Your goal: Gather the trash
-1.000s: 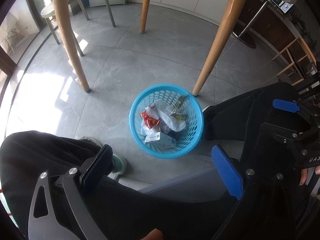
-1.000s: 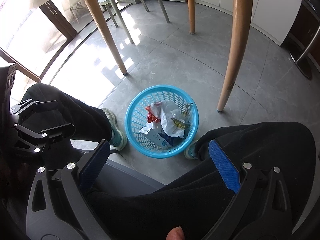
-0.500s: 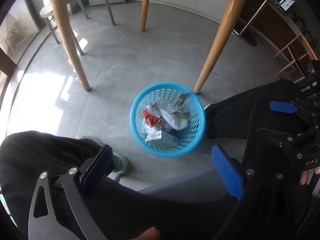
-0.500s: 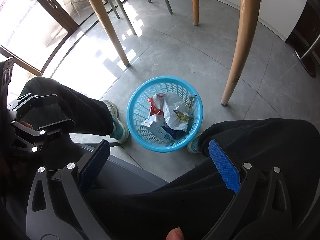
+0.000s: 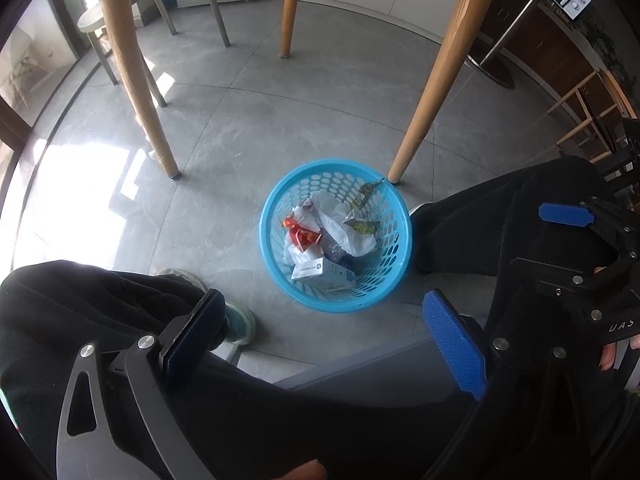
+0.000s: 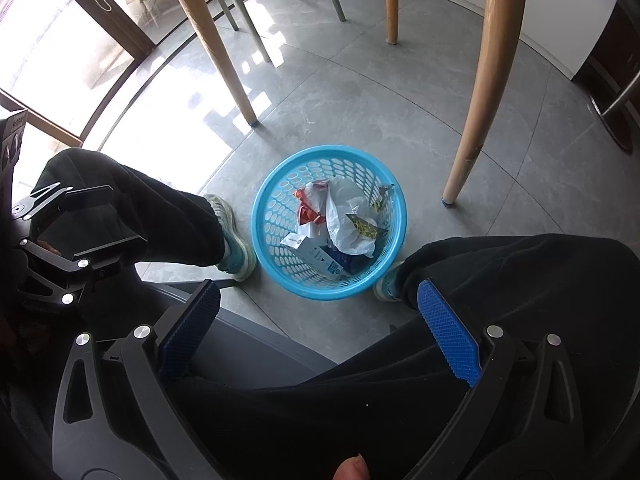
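Note:
A round blue plastic basket (image 5: pixel 276 200) (image 6: pixel 264 204) stands on the grey tiled floor between the person's feet. It holds a white plastic bag (image 5: pixel 344 232) (image 6: pixel 344 216), a red wrapper (image 5: pixel 300 234) (image 6: pixel 306 212), a white and blue carton (image 5: pixel 320 272) (image 6: pixel 316 254) and a yellow-green packet (image 5: pixel 362 226) (image 6: pixel 366 228). My left gripper (image 5: pixel 320 332) is open and empty, held above the person's lap, short of the basket. My right gripper (image 6: pixel 316 320) is open and empty too, also above the lap.
Wooden table legs (image 5: pixel 432 76) (image 5: pixel 136 80) (image 6: pixel 480 92) stand close behind the basket. A grey chair (image 5: pixel 160 0) is at the back left. The person's black-trousered legs (image 5: pixel 100 300) (image 6: pixel 520 272) and light shoes (image 6: pixel 236 240) flank the basket. A window wall (image 6: pixel 60 40) is at the left.
Both grippers have drifted slightly, so the basket sits a little higher and more central in both views. Both stay open and empty. The trash in the basket has not moved.

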